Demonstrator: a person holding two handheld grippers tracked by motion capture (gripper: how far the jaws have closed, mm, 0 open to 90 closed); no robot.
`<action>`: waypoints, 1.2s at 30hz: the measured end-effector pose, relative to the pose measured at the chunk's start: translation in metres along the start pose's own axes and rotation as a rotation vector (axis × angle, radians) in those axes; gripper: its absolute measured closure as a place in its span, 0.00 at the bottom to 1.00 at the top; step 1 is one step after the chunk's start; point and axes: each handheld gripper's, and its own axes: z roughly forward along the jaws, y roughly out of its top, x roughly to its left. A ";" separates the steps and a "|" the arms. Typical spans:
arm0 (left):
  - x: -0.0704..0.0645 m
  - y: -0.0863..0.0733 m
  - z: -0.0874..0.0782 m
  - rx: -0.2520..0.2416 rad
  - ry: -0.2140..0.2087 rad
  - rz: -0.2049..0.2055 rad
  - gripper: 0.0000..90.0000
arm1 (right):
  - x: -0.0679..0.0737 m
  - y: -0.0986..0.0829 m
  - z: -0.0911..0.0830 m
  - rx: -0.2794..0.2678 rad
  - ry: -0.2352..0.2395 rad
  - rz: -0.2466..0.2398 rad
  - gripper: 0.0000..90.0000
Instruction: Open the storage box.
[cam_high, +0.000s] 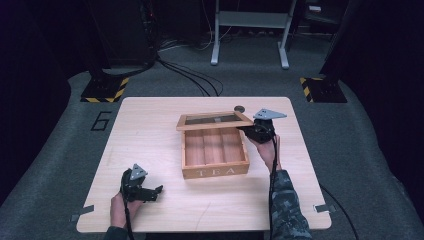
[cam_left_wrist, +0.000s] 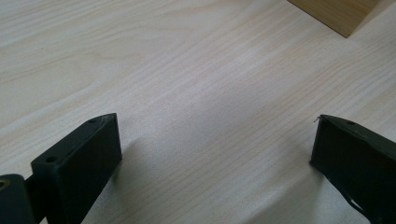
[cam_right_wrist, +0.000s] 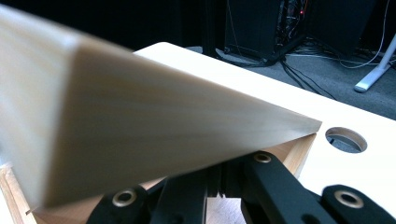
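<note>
Dark curtains and grey carpet surround a pale wooden table (cam_high: 150, 150) with a round cable hole (cam_high: 239, 108) near its far edge. At its centre stands a wooden tea box (cam_high: 215, 171), its front wall lettered "TEA"; three bare compartments show inside. Your right gripper (cam_high: 248, 129) sits at the box's far right corner, under the raised glass-paned lid (cam_high: 214, 120), which stands part-way open on its far hinge. In the right gripper view the lid's wooden frame (cam_right_wrist: 140, 121) looms just above the black jaws (their tips are hidden under it), so you cannot tell whether they clamp the frame or merely prop it. Your left gripper (cam_high: 155, 191) rests near the front left of the table, well apart from the box, its jaws spread wide over bare wood with nothing between them. Judged from this, the lid is neither fully open nor closed; which way it is bound cannot be told. On the floor, a "6" (cam_high: 101, 121) is marked.
</note>
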 end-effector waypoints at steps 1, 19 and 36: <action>0.000 0.000 0.000 0.000 0.000 0.000 0.02 | 0.000 0.000 0.000 0.000 0.000 0.000 0.99; 0.000 0.000 0.001 -0.006 0.009 -0.001 0.02 | 0.000 0.000 0.000 0.004 0.000 0.001 0.99; 0.000 0.000 0.000 -0.002 0.003 -0.001 0.02 | 0.006 -0.012 -0.002 0.021 0.016 0.008 0.99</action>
